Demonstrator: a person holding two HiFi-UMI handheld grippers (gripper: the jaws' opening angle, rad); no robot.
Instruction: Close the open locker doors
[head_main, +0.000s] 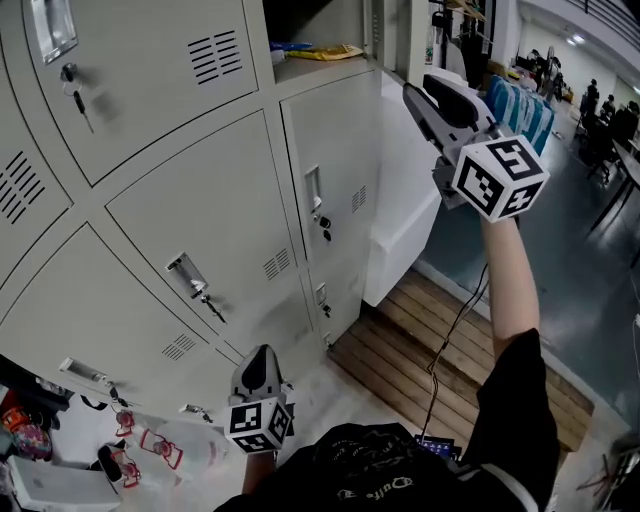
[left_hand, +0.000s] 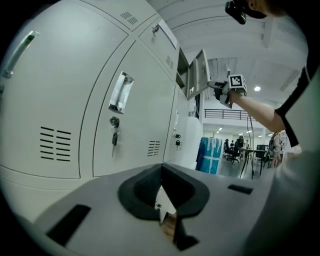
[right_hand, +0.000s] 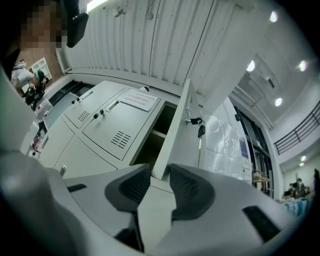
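We are seeing a wooden pallet (head_main: 450, 350) lying on the grey floor (head_main: 590, 300); beyond it a blue-wrapped bundle (head_main: 520, 105) is standing, desks (head_main: 630, 150) farther beyond it.

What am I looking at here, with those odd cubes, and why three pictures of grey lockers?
No robot: a person holds a gripper in each hand; the patterned cubes are part of them. One picture comes from a camera on the person's head, looking down at the grey lockers; the other two ride on the grippers. The right gripper, raised high, has the edge of the open locker door between its parted jaws. The left gripper hangs low, jaws together, holding nothing.
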